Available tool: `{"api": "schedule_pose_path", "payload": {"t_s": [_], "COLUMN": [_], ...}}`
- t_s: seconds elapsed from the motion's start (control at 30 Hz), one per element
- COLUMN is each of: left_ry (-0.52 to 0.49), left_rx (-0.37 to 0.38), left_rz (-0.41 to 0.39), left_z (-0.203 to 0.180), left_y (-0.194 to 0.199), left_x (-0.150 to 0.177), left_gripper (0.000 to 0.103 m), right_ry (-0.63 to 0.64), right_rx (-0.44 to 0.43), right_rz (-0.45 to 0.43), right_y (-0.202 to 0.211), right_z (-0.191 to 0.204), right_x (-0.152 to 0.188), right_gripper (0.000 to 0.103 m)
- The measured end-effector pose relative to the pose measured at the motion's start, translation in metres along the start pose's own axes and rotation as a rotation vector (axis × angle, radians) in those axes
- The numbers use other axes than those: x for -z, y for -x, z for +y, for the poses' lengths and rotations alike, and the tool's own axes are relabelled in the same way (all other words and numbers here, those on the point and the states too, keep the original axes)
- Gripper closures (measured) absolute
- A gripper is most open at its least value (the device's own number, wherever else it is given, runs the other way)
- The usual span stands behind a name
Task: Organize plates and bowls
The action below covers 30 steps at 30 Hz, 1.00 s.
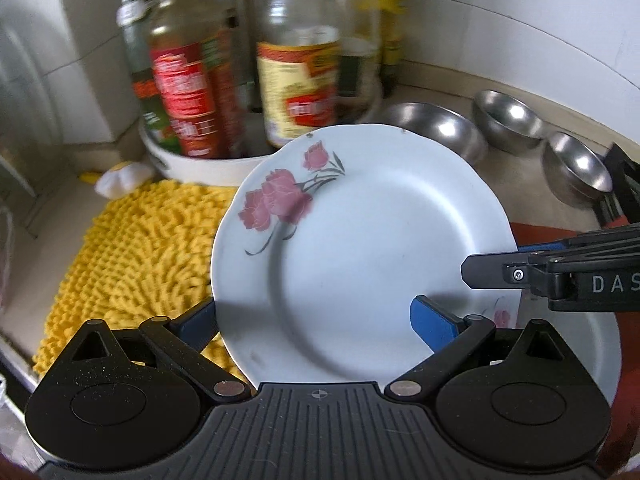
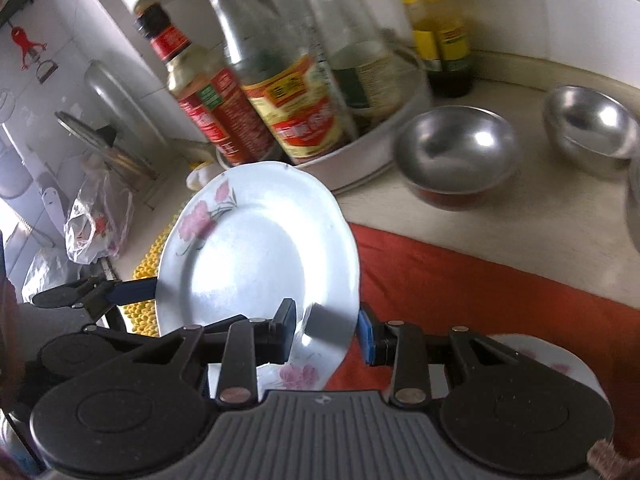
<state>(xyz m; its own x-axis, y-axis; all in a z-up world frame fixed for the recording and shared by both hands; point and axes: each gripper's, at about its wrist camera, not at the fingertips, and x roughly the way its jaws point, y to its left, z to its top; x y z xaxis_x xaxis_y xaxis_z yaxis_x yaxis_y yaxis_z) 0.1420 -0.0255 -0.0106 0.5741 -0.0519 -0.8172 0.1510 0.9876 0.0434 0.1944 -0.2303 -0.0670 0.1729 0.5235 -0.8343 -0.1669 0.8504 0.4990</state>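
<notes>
White floral plate (image 1: 360, 248): held tilted above yellow mat (image 1: 132, 252).
Left gripper (image 1: 316, 320): clamps its rim.
Right gripper (image 2: 330, 330): clamps its edge.

Plate (image 1: 372, 256) held above mat (image 1: 132, 256) and cloth (image 2: 480, 280); bottles (image 1: 188, 80) in tray (image 1: 200, 168) behind; 3 bowls (image 1: 436, 128) right.

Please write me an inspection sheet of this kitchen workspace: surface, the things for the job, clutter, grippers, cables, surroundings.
Surface: beige counter, partly under a red cloth and a yellow mat.
Job's things: flowered plate lifted and tilted; second plate on the red cloth; three steel bowls at the back right.
Clutter: sauce bottles in a white round tray; plastic bag.
Grippers: left gripper and right gripper each grip the plate's rim with their jaws.
Cables: nothing seen.
Surroundings: white tiled wall; pot lid leaning there.
</notes>
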Motion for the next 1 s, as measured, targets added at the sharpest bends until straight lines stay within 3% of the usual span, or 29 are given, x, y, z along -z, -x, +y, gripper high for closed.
{"api": "schedule_pose_path", "payload": {"t_s": [0.63, 1.0], "left_ry": [-0.212, -0.276], "left_rx": [0.133, 0.166], "left_rz": [0.026, 0.084], "left_z": [-0.101, -0.138], "left_y": [-0.006, -0.017], "left_x": [0.014, 0.027], "left_gripper": [0.002, 0.003], "right_ry": [-0.177, -0.252], "right_rx": [0.122, 0.171], "right_rz": [-0.043, -0.031], "right_y": [0.078, 0.094], "right_z": [-0.069, -0.099], "right_x": [0.052, 0.08], "right_gripper": [0.073, 0.072]}}
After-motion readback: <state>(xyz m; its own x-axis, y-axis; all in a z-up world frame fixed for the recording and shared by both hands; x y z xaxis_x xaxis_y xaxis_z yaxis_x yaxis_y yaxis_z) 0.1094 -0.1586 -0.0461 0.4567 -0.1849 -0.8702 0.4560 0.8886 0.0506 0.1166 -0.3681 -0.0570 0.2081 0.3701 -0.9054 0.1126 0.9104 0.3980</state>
